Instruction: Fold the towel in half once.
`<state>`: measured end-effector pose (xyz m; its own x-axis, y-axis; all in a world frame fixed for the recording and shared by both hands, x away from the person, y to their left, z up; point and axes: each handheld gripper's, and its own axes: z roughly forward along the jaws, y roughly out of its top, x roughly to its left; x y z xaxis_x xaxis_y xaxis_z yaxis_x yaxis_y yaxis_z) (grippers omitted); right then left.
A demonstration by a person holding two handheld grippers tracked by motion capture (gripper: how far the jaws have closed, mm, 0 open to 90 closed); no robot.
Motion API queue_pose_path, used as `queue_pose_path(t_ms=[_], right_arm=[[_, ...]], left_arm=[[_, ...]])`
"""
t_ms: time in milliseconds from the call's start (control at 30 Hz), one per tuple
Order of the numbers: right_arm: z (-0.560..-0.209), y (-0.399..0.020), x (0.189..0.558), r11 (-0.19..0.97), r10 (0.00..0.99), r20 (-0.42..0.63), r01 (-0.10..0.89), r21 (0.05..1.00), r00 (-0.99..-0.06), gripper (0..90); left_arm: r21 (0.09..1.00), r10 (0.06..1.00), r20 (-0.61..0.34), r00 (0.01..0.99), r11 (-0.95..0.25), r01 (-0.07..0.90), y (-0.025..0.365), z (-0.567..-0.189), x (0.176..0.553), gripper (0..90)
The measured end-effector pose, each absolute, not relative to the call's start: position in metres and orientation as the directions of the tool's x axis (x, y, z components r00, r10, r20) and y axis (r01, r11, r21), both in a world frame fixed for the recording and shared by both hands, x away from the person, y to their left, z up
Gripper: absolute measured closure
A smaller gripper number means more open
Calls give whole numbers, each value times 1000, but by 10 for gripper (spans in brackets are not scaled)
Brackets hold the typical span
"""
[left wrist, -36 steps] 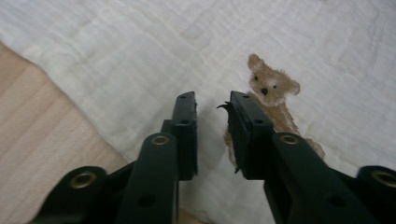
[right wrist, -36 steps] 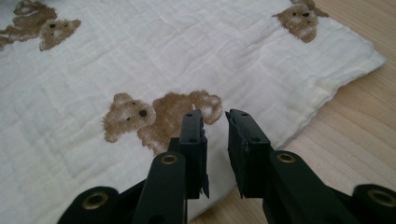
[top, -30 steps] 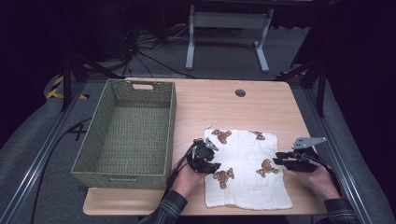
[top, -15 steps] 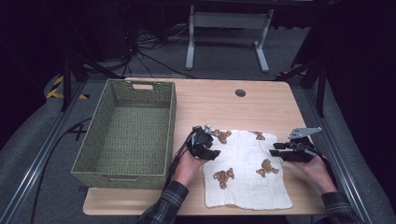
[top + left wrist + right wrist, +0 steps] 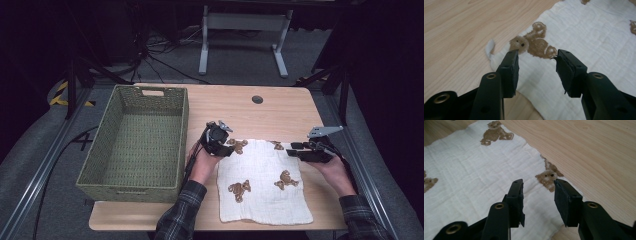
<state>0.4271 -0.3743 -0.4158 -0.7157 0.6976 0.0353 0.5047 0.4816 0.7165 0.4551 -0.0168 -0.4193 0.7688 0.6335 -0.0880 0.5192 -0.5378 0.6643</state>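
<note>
A person in plaid sleeves reaches in from the near edge of a wooden table [image 5: 280,107], a two-jaw gripper in each hand, over a white cloth [image 5: 260,192] printed with brown teddy bears that lies flat on the right half of the table. The left gripper [image 5: 223,141], held in the left hand [image 5: 202,165], sits at the cloth's far-left corner; in the left gripper view its jaws stand wide apart with nothing between them, poised just above the cloth edge beside a bear print [image 5: 534,45], and whether the tips touch the fabric cannot be told. The right gripper [image 5: 295,148], held in the right hand [image 5: 334,172], lies at the cloth's far-right corner; in the right gripper view its jaws are likewise spread and hold nothing, straddling the cloth's edge beside another bear [image 5: 548,177] where the fabric meets bare wood. To the left, a green woven basket [image 5: 100,160] stands on the table just beside the left hand, apart from the cloth. Beyond the table, a grey metal stand [image 5: 242,22] and loose cables [image 5: 150,55] rest on the dark floor
</note>
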Motion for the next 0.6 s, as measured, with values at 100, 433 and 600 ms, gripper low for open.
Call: queue_pose_path(t_ms=[100, 433, 600], right_arm=[[-417, -374, 431, 486, 704, 28, 510, 710, -710, 599], [-426, -380, 448, 469, 742, 17, 536, 702, -671, 621], [-433, -379, 459, 478, 752, 5, 551, 684, -659, 615]], left_arm=[[669, 645, -89, 759, -526, 526, -18, -424, 464, 554], [631, 684, -76, 726, -531, 566, -21, -446, 484, 572], [621, 688, -66, 722, -538, 570, -24, -452, 485, 551]])
